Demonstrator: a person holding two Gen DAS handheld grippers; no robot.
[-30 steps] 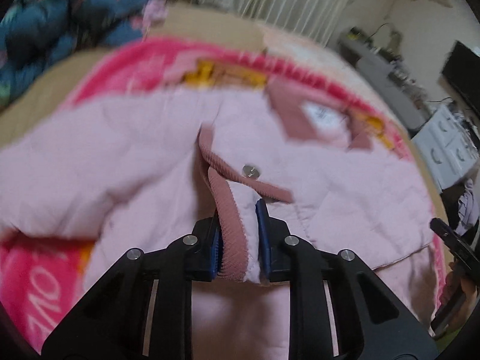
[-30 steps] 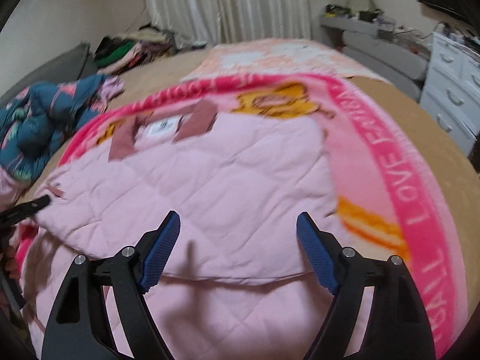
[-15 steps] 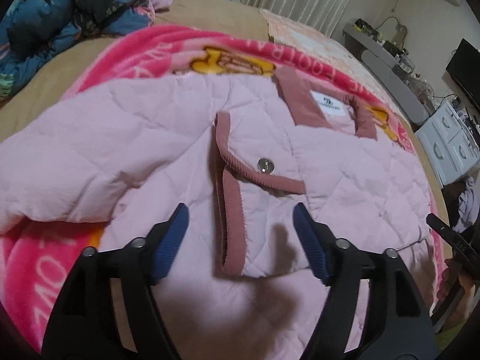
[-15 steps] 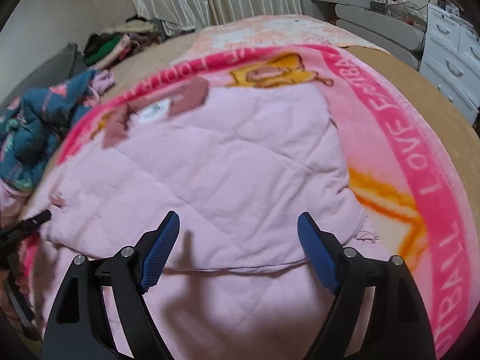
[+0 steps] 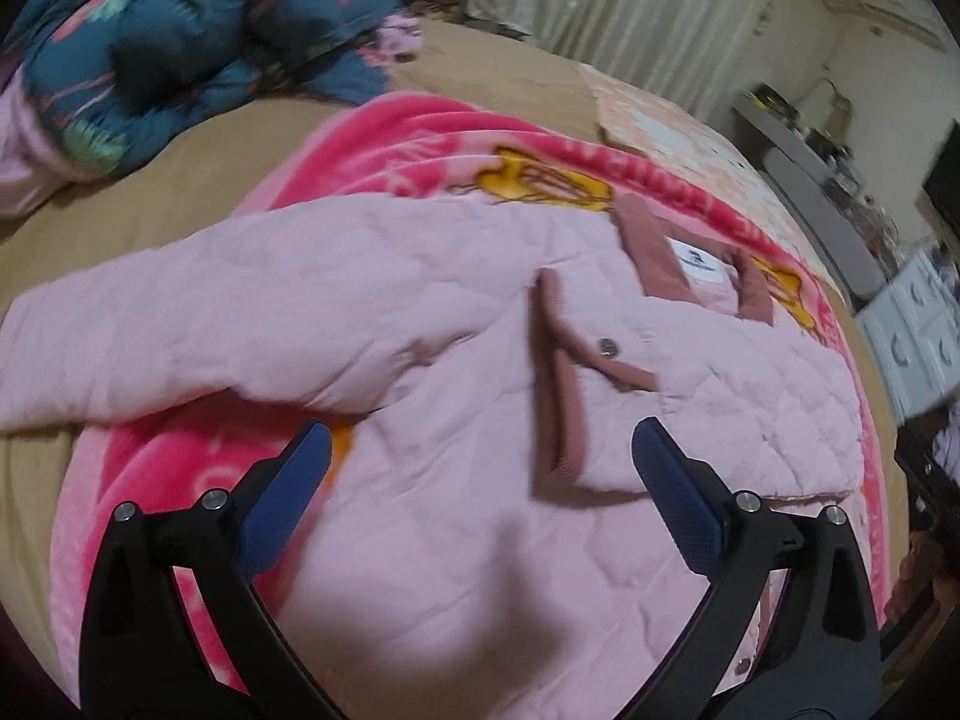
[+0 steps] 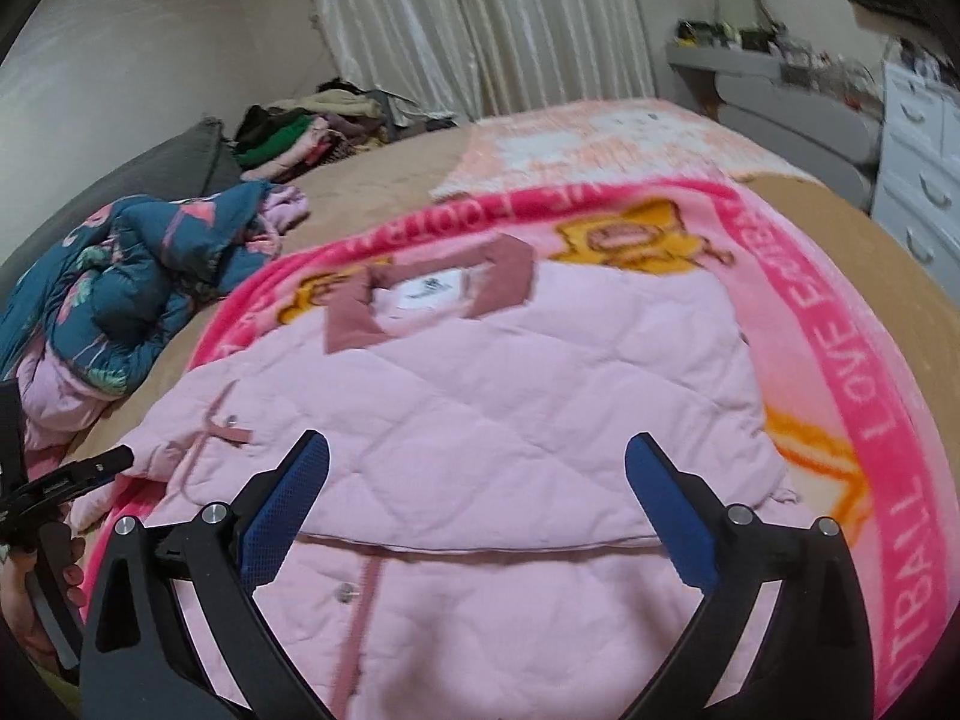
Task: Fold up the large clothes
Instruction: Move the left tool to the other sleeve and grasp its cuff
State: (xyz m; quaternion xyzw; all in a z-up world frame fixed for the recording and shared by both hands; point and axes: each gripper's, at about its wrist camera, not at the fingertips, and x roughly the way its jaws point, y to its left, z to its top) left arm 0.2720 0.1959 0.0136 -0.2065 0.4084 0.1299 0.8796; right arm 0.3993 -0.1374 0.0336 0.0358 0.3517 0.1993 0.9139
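Note:
A light pink quilted jacket [image 5: 420,324] with dusty-rose trim lies flat on a pink cartoon blanket [image 5: 420,138] on the bed. One sleeve is folded across the front, its rose cuff [image 5: 561,384] and snap button near the middle. My left gripper [image 5: 477,474] is open and empty, just above the jacket's lower part. In the right wrist view the jacket [image 6: 540,396] shows its rose collar and white label [image 6: 429,294] at the far end. My right gripper [image 6: 477,486] is open and empty over the folded hem.
A crumpled dark blue patterned jacket [image 5: 180,42] lies at the far left of the bed, also in the right wrist view [image 6: 120,294]. A pile of clothes [image 6: 312,126] sits by the curtain. White drawers [image 6: 918,180] and a grey desk stand right.
My left gripper let go of the rose cuff, opened wide and drew back; the sleeve now lies on the jacket. My right gripper stayed open and shifted slightly.

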